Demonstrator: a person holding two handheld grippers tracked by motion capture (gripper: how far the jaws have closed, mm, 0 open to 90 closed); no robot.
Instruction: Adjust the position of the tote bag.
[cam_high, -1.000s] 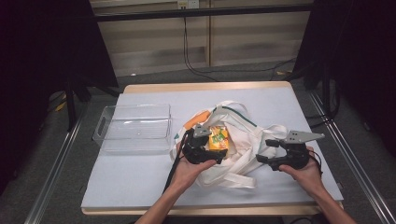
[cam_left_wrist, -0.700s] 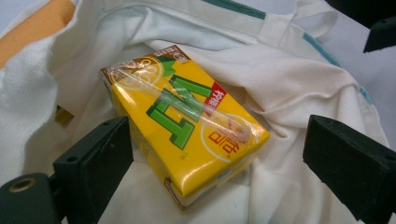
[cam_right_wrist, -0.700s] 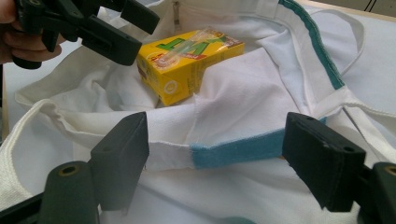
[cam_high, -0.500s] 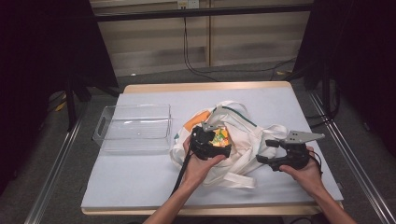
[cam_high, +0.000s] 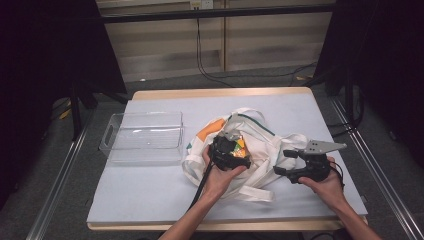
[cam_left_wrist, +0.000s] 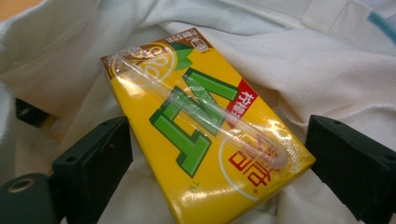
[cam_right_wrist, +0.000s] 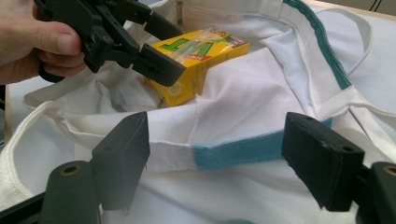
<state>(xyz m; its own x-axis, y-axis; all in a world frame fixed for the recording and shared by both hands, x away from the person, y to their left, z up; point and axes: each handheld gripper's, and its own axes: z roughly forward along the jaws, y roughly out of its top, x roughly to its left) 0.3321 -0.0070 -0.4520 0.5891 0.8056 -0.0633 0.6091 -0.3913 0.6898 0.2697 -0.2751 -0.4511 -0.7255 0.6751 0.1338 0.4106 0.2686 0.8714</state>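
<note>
A yellow drink carton (cam_left_wrist: 205, 140) with a wrapped straw lies in the mouth of a white tote bag (cam_high: 265, 145) at the table's middle. My left gripper (cam_left_wrist: 219, 154) is open, one jaw on each side of the carton and close to it. From the high view the left gripper (cam_high: 234, 145) sits right over the carton (cam_high: 241, 145). My right gripper (cam_high: 282, 161) is open at the bag's right side. Its jaws (cam_right_wrist: 224, 149) straddle the bag's rim with its teal strip (cam_right_wrist: 233, 156). Beyond the rim are the carton (cam_right_wrist: 201, 51) and the left gripper (cam_right_wrist: 175, 51).
A clear plastic bin (cam_high: 145, 135) stands to the left of the bag, with nothing in it that I can see. The bag's straps trail toward the front edge of the grey table top (cam_high: 150, 190). An orange patch (cam_high: 210, 129) shows at the bag's left.
My left gripper has moved right and forward into the bag's mouth, over the carton. The right gripper has stayed where it was.
</note>
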